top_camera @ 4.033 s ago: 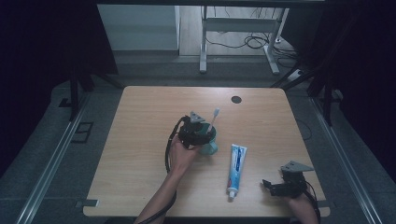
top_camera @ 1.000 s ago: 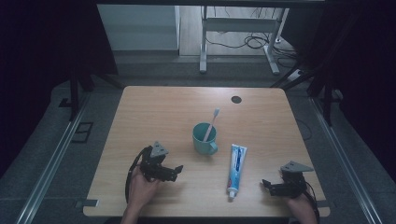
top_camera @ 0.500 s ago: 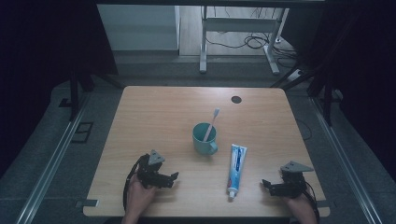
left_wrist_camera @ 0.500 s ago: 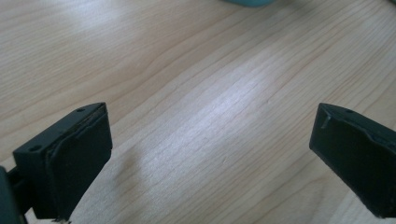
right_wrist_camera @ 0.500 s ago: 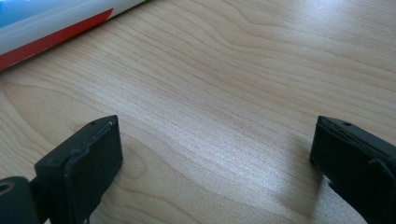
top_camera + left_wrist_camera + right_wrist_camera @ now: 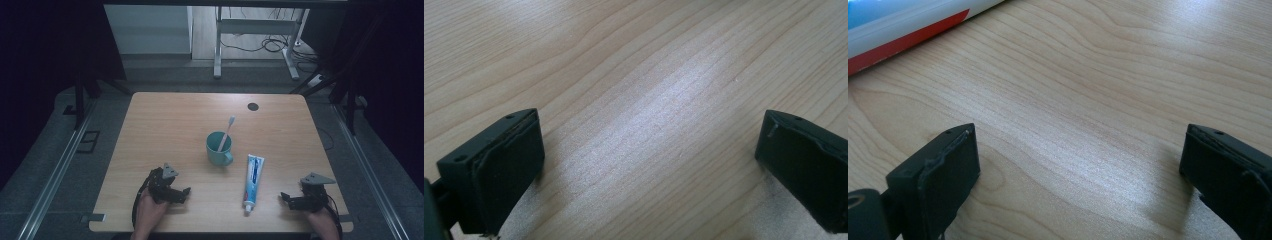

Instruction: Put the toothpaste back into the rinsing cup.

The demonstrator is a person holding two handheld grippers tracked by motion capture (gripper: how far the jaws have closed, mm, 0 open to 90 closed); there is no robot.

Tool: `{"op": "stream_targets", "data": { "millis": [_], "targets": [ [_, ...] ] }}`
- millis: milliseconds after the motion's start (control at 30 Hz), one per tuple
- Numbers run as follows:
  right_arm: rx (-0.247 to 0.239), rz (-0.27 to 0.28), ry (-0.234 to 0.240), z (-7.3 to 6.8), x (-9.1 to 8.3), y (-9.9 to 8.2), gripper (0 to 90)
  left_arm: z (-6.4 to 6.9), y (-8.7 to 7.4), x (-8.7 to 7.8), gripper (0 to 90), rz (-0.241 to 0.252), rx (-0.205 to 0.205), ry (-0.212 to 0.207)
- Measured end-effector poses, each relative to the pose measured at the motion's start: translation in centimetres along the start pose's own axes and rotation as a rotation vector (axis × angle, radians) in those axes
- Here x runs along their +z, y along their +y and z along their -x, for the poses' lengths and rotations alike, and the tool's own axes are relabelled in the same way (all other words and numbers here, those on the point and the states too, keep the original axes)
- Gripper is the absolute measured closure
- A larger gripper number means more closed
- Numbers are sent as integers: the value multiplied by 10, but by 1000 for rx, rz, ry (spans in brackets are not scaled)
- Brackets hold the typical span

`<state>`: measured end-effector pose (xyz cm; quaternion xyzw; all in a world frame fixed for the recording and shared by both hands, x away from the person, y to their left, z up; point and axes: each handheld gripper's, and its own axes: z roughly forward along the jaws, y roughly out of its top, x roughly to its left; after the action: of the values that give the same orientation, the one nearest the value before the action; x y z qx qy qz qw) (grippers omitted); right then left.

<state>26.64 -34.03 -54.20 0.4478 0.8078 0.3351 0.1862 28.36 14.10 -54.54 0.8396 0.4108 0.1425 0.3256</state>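
Pale wood table (image 6: 165,125), dark room; left gripper (image 6: 186,192), right gripper (image 6: 284,197) fingers spread, empty.

Pale wood grain under matt black jaws

The table (image 6: 165,125) is showing a light wood-grain top, smooth and giving off a soft sheen in both gripper views. The left gripper (image 6: 651,165) and right gripper (image 6: 1080,172) are presenting matt black plastic-looking jaws with slightly rough pad edges. The toothpaste tube (image 6: 253,179) is looking like glossy plastic, white with blue and red print. The teal cup (image 6: 219,148) is appearing smooth, its material unclear.
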Motion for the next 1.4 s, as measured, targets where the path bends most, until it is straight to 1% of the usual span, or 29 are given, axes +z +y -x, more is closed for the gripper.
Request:
{"op": "stream_targets", "data": {
  "millis": [267,300,333,433,467,567,767,900,1033,1133,1267,1400],
  "targets": [
    [-12,9,19,-1,-1,0,70,0,0,0,0,0,0,1],
    [-15,9,24,-1,-2,0,89,0,0,0,0,0,0,1],
    [-19,14,45,-2,-2,1,118,0,0,0,0,0,0,1],
    [-27,13,51,-4,-3,3,122,0,0,0,0,1,0,1],
    [-36,9,54,-5,-3,5,130,0,0,0,0,0,0,1],
    [-33,11,61,-6,-5,6,132,0,0,0,0,0,-2,3],
    [-49,16,74,-9,-10,11,135,0,0,0,0,1,-3,4],
    [-54,9,85,-11,-13,15,133,0,0,0,0,0,-3,4],
    [-64,14,86,-13,-15,17,134,0,0,0,0,0,-2,4],
    [-69,16,107,-14,-15,20,135,0,0,0,0,-1,-2,4],
    [-70,19,151,-18,-15,26,137,0,0,0,0,-1,-2,4],
    [-76,16,166,-22,-14,32,143,0,0,0,0,-1,-1,4]
  ]
}}
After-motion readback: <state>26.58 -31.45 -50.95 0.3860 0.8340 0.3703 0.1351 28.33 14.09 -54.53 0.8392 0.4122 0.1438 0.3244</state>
